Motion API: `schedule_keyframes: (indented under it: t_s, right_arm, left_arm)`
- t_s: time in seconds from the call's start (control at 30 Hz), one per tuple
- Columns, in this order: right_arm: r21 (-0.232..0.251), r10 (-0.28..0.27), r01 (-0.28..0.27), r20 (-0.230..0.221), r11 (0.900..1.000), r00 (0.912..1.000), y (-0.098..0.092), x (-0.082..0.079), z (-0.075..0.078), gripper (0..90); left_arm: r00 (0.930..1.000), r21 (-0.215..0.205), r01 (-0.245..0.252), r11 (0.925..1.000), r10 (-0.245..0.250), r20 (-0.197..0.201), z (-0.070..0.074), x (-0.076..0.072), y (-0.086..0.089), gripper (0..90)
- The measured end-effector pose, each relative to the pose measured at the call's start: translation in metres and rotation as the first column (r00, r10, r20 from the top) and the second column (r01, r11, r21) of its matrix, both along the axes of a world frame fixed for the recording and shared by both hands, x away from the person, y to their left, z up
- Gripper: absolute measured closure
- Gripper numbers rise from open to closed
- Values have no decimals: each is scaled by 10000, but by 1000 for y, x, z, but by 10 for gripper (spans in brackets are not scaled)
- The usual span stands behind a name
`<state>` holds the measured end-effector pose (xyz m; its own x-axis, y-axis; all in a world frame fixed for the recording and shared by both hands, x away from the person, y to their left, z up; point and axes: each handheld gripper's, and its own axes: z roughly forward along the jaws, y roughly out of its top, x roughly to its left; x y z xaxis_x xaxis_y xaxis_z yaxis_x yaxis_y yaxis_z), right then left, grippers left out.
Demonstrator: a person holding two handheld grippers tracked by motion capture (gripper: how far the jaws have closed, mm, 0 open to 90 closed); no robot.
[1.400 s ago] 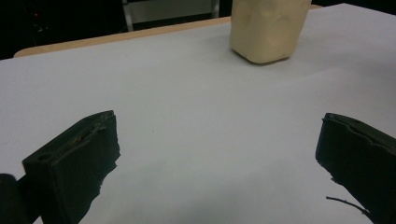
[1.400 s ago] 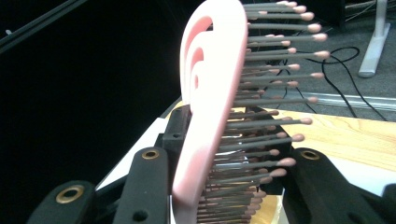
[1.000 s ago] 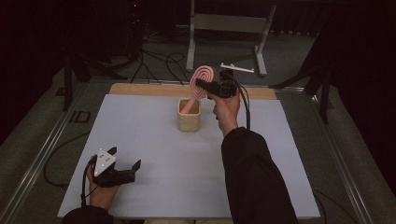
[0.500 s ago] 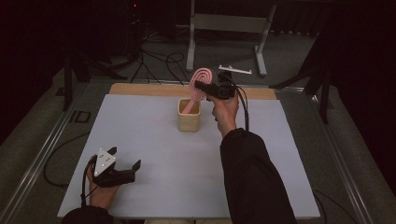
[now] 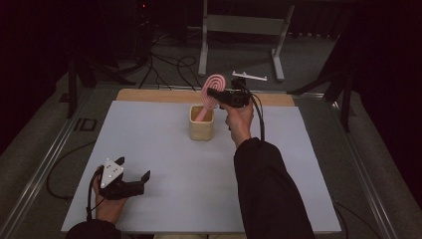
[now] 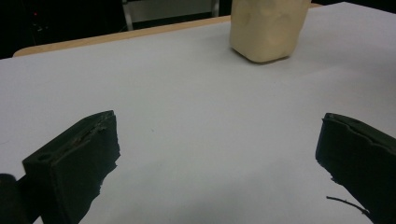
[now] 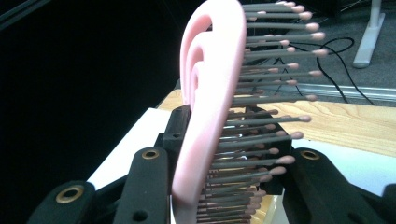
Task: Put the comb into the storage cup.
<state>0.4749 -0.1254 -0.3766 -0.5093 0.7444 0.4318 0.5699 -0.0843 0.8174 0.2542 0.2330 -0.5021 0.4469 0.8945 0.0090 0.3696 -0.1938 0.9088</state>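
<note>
A pink hairbrush [image 5: 214, 90] with a spiral head stands tilted, its handle down inside a beige cup [image 5: 201, 124] at the middle back of the white table top [image 5: 164, 149]. My right gripper [image 5: 219, 94] is shut on the brush head from the right. In the right gripper view the brush [image 7: 212, 98] sits between the jaws, back against one, bristles toward the other; the gripper [image 7: 224, 186] pinches it low down. My left gripper [image 5: 143, 183] rests open near the front left, nothing between its jaws [image 6: 219, 154]. The cup [image 6: 268, 30] stands far ahead of it.
A wooden strip [image 5: 149, 95] runs along the table's back edge. Behind it stand a metal frame [image 5: 239, 30] and loose floor cables [image 5: 169, 64]. A small white piece [image 5: 249, 76] lies beyond the right gripper. Metal rails [image 5: 45, 164] flank the table.
</note>
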Motion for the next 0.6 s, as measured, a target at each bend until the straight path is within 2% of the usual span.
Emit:
schedule_keyframes:
  t_s: [0.6]
  right_arm:
    - [-179, -38, 37, -69, 9998, 10000, 5, 0, -7, 635]
  left_arm:
    - [10000, -45, -79, 10000, 79, 52, 0, 0, 0, 1]
